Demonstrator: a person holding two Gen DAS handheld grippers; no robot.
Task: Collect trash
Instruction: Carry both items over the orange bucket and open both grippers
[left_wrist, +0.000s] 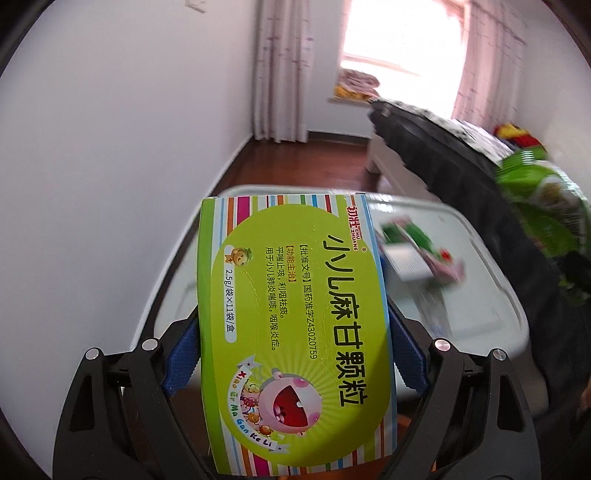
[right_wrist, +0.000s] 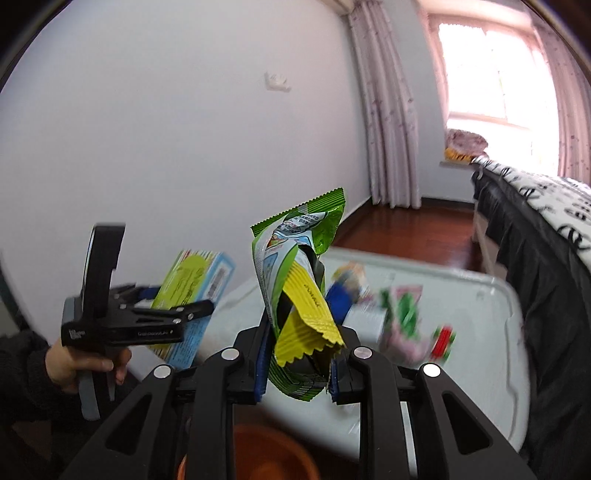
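The green medicine box (left_wrist: 295, 325) is being pinched flatwise between the widely spread jaws of the left gripper (left_wrist: 295, 332), above the white counter (left_wrist: 491, 266). The right gripper (right_wrist: 295, 369) is clamping crumpled green-and-yellow wrappers (right_wrist: 299, 295) in narrowly set jaws. Several packets (right_wrist: 402, 325) are lying on the counter uncollected. An orange bin (right_wrist: 266, 458) is showing below the right gripper; judged roughly midway, nothing deposited yet.

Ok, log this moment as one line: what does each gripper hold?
left gripper: shut on medicine box | right gripper: shut on snack wrappers | more litter on white lid
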